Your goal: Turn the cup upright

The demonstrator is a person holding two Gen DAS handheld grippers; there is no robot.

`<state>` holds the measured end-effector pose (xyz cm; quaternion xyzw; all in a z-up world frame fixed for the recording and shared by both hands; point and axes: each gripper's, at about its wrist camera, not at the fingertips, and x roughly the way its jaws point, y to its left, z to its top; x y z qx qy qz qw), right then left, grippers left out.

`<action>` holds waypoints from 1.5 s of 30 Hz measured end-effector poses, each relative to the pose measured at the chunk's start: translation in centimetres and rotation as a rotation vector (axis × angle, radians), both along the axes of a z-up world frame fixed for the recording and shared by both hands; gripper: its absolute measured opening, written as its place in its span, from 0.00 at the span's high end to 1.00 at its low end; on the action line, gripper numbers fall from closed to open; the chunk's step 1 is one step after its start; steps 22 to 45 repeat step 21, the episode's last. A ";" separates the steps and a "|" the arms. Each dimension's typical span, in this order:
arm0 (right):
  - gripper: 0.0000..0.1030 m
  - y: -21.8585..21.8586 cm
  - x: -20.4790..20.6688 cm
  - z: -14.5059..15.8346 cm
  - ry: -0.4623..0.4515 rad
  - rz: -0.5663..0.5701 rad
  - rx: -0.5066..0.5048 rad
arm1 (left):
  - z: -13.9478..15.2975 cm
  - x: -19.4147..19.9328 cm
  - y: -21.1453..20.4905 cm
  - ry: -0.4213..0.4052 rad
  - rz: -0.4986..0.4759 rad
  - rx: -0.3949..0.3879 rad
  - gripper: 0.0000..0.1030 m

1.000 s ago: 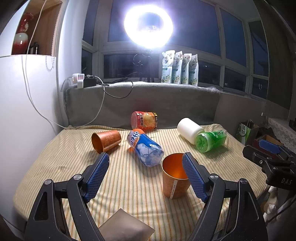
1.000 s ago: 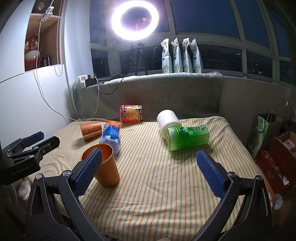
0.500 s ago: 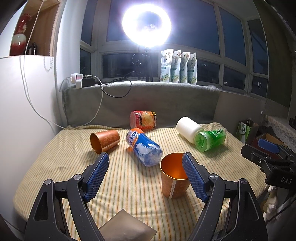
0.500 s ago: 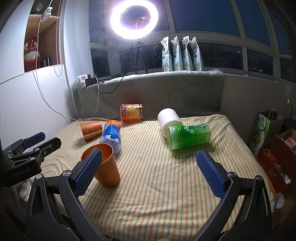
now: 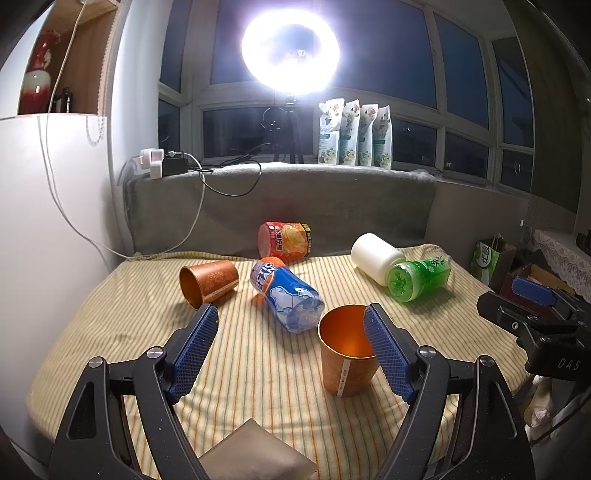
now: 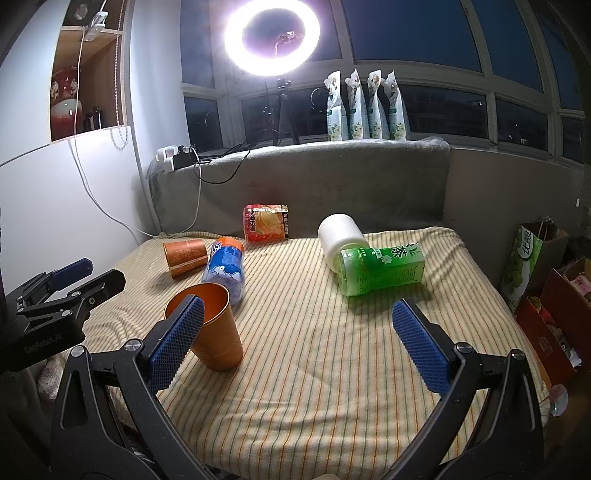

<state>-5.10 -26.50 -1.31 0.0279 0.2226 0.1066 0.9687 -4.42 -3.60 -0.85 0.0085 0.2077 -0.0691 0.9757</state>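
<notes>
On the striped bedcover [image 5: 258,369] an upright cup [image 5: 347,354] stood nearest me. Behind it lay a plastic bottle [image 5: 284,295], with a tipped cup [image 5: 207,282] to its left. A snack canister [image 5: 284,242] lay farther back; a white jar [image 5: 375,256] and tea bottle [image 5: 417,278] lay touching, right.

Night outside, dark panes across a wide bay window [image 6: 424,44]. Glaring ring light [image 6: 272,35] on a tripod, dead centre at the sill. Four white pouches [image 6: 364,107] lined up on the grey-covered ledge [image 6: 332,155]. At the left end, a power strip [image 6: 173,155] with cables trailing down a white wall [image 5: 40,221]. Above, a wooden shelf niche holding a red vase [image 6: 64,99]. Below it all, a yellow striped cloth [image 6: 332,369].
</notes>
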 end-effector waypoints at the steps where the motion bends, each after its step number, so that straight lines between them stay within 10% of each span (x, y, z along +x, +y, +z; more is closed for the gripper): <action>1: 0.00 0.0 0.0 0.0 0.001 0.000 0.001 | 0.0 0.0 0.0 0.000 0.000 -0.001 0.21; 45: 0.00 2.2 0.3 -1.6 0.052 0.076 -0.045 | -0.1 0.1 0.5 -0.016 0.012 0.009 0.21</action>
